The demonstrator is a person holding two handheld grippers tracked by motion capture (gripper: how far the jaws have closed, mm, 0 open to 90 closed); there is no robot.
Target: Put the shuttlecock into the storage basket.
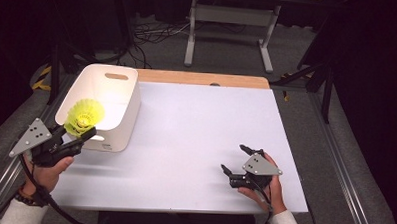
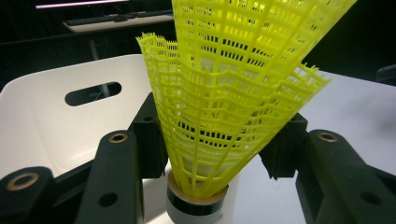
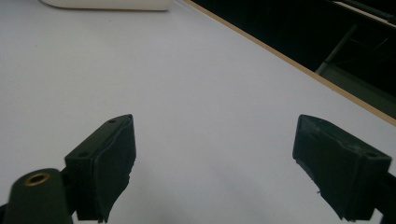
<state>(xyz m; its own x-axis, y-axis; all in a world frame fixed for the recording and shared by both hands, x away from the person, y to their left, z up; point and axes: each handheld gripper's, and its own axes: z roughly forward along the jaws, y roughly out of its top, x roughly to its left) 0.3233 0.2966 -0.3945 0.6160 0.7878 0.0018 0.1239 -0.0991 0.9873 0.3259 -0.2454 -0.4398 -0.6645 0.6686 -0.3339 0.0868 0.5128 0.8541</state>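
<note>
A yellow plastic shuttlecock (image 1: 85,116) is held up at the near rim of the white bin (image 1: 118,96), and my left gripper (image 1: 80,131) is shut on it. In the left gripper view the mesh skirt of the shuttlecock (image 2: 224,102) is squeezed between the two black pads, its cork base at the bottom, with the white bin (image 2: 51,126) behind it. My right gripper (image 1: 236,159) rests low over the white table top (image 1: 195,137) at the front right, jaws wide apart. Nothing lies between the jaws of the right gripper (image 3: 215,154).
The white bin has a handle slot (image 1: 116,76) in its far wall and stands at the table's left side. A wooden strip (image 1: 202,78) runs along the far table edge. Beyond it are a table frame (image 1: 232,18) and cables (image 1: 149,35) on the floor.
</note>
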